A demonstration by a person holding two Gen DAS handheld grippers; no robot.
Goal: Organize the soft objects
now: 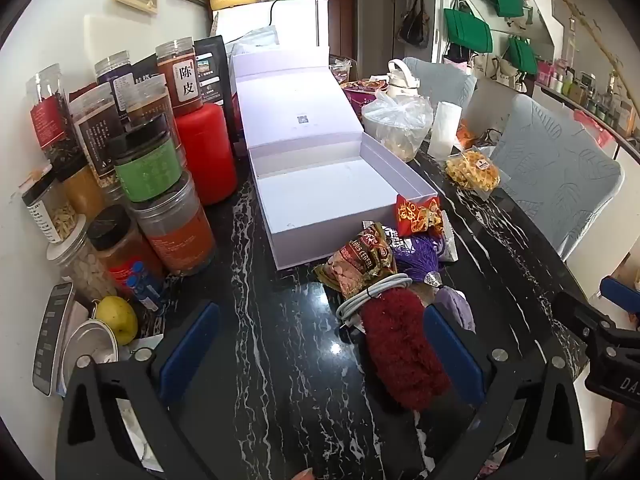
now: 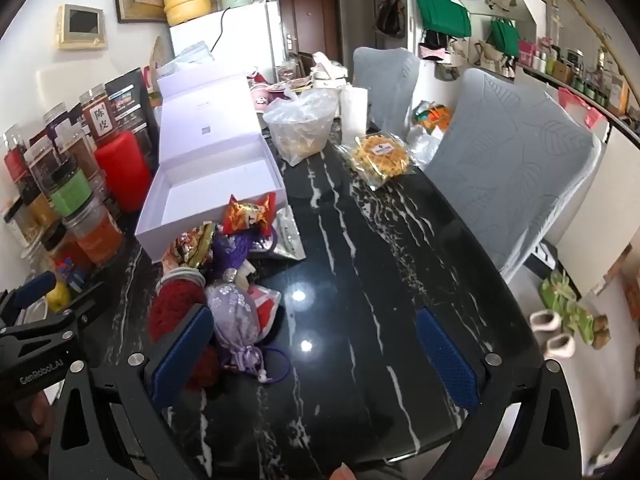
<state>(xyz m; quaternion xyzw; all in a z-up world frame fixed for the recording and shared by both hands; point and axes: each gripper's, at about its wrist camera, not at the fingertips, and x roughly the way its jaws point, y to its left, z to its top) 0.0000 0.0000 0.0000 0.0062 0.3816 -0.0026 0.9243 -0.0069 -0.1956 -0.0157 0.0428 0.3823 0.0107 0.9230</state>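
**Two open tongs over a heap of soft things beside a white box**

A jar (image 1: pixel 181 80) at the far left bears a white label with the characters 陈皮. A brown packet (image 1: pixel 360 260) in the heap shows part of a word, "CEREAL" or close to it. The body of the left tool, seen at the left edge of the right wrist view, reads "GenRobot.AI".

The soft things lie heaped on the black marble tabletop (image 1: pixel 280 340), just near of an open white box (image 1: pixel 320 196) with nothing in it. Among them: a red fuzzy piece (image 1: pixel 400 352), a lilac pouch (image 2: pixel 234 316), a purple cord bundle (image 1: pixel 420 252) and a red-and-gold packet (image 1: pixel 420 212) leaning on the box's near corner.

The left tongs (image 1: pixel 320 344) are low over the tabletop, spread wide, gripping nothing; the red fuzzy piece lies between the pads, close to the right one. The right tongs (image 2: pixel 316 344) are also spread wide, holding nothing, with the lilac pouch just inside the left pad (image 2: pixel 180 352).
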